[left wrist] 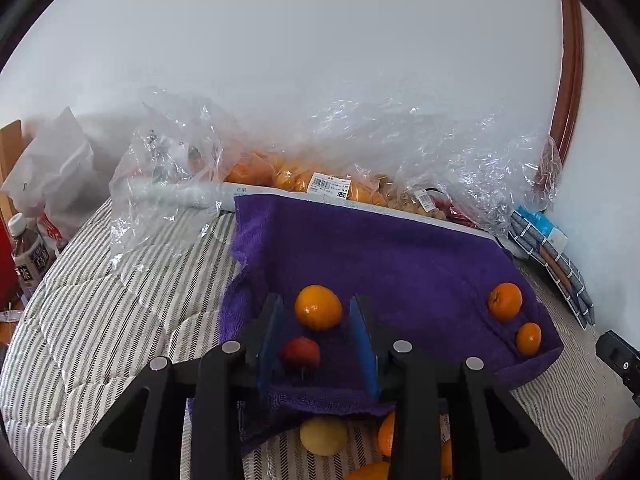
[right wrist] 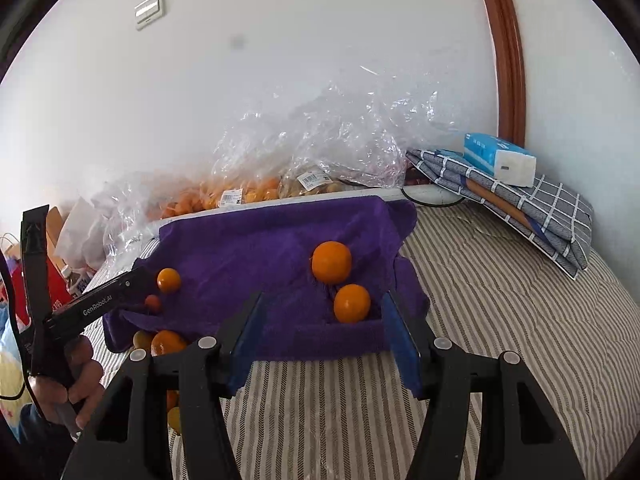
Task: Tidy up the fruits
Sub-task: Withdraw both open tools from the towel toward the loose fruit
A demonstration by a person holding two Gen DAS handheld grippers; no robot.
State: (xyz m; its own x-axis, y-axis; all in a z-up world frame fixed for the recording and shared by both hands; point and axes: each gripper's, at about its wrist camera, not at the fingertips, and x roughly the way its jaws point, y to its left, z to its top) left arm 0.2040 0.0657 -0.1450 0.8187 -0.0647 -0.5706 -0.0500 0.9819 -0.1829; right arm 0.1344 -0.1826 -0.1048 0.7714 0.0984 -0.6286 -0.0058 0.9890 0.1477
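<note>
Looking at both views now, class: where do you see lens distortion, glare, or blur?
Left wrist view: the door frame bows from fisheye distortion; glare sparkles on the plastic bags; the small red fruit looks soft. Right wrist view: the frame curves likewise, and a dark smudge marks the wall.

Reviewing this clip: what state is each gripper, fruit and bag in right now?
left gripper: open, around a small red fruit
right gripper: open, empty
purple towel: spread out, four oranges on it
plastic bags: holding fruit
tissue pack: resting on folded cloth
</note>
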